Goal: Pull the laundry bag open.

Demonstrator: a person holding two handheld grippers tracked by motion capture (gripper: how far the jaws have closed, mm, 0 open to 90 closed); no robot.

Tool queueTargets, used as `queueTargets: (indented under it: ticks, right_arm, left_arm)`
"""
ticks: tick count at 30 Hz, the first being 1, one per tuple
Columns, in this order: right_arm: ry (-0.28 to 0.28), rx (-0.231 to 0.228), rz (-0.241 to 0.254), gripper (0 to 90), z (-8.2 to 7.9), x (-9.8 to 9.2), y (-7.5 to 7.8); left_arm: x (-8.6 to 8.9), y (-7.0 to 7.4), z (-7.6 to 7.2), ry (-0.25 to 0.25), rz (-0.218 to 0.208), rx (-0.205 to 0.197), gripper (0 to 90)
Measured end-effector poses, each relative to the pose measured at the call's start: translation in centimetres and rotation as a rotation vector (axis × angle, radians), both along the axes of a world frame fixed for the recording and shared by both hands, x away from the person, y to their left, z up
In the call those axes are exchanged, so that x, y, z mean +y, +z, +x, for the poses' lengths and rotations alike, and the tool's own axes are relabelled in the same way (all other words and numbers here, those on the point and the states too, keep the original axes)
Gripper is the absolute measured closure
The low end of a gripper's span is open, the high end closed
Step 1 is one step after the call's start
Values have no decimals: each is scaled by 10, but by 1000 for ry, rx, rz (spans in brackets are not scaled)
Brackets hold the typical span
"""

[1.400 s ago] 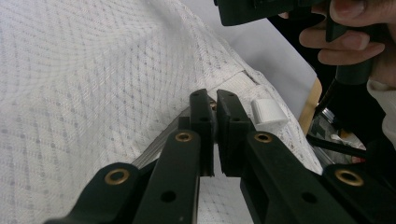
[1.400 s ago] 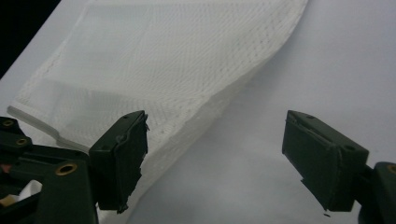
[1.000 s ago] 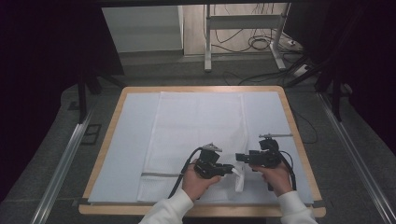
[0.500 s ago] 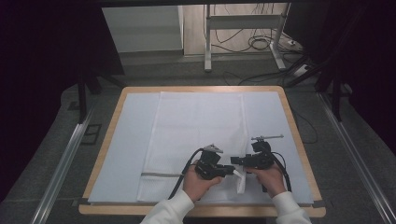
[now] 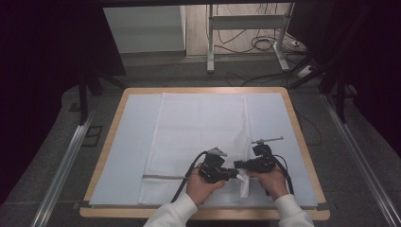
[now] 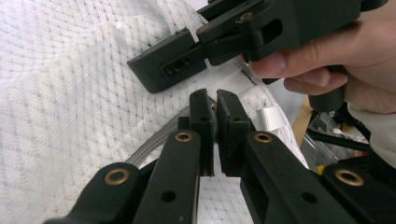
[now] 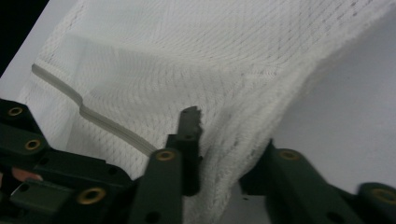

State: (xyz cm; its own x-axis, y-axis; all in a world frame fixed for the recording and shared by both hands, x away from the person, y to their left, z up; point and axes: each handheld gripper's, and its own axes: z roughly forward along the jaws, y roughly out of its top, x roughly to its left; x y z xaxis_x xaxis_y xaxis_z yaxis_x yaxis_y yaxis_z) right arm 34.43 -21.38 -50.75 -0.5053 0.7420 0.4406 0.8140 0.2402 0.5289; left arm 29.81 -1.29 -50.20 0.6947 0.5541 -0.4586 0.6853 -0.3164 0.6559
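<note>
A white mesh cloth (image 5: 198,127) lies flat on the table, with a grey band (image 5: 163,177) across its near end. My left gripper (image 5: 235,174) sits at the cloth's near right corner, pointing right. In the left gripper view it (image 6: 215,105) is shut on the cloth where the grey band (image 6: 154,140) runs in. My right gripper (image 5: 239,165) faces it from the right, almost touching. In the right gripper view it (image 7: 219,140) stands open, with the raised edge of the cloth (image 7: 187,56) between its jaws and the far jaw hidden behind the mesh.
A pale mat (image 5: 127,151) covers the wooden table (image 5: 302,142), whose near edge runs just below my hands. Beyond the far edge there are metal frame legs (image 5: 210,42) and cables (image 5: 265,45) on the floor. Rails (image 5: 66,161) run along both sides.
My right gripper has moved left and closed in on the left gripper at the cloth's corner. The left gripper has stayed where it was.
</note>
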Motion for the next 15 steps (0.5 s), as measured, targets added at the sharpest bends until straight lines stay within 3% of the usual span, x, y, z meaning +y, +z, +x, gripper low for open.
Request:
queueTargets:
  ticks: [5, 15]
  right_arm:
    - [22, -9, 1, 869, -1, 0, 0]
    - [29, -19, 20, 881, -1, -4, 0]
  left_arm:
    - [-1, -2, 0, 1, 0, 6, 865]
    - [-1, -11, 4, 3, -17, 43, 865]
